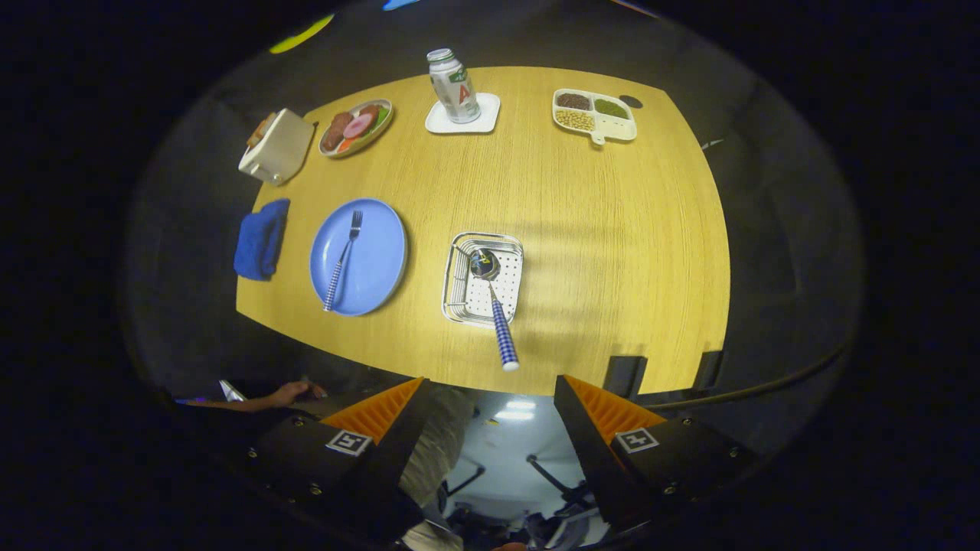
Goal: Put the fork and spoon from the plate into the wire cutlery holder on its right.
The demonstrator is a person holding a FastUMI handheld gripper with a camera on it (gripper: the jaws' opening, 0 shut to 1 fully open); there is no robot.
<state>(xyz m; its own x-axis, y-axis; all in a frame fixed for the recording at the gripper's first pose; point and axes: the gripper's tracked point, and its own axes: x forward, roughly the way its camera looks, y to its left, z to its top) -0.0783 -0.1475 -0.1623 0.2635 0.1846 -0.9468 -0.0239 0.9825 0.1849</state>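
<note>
A blue plate (pixel 358 257) lies on the wooden table (pixel 582 229), and a fork (pixel 343 262) with a checked handle rests across it. To the plate's right stands the wire cutlery holder (pixel 484 278). A spoon (pixel 494 306) stands in the holder with its bowl down and its checked handle leaning out toward me. My gripper (pixel 490 398) hangs high above the table's near edge. It is open, with nothing between its fingers (pixel 379 409). The holder and spoon are just beyond the fingers, and the plate is ahead and to the left.
A folded blue cloth (pixel 261 239) lies left of the plate. At the far side stand a toaster (pixel 277 145), a plate of food (pixel 356 127), a can (pixel 453 86) on a white coaster and a divided tray (pixel 595 115). A person's hand (pixel 295 393) shows below the near edge.
</note>
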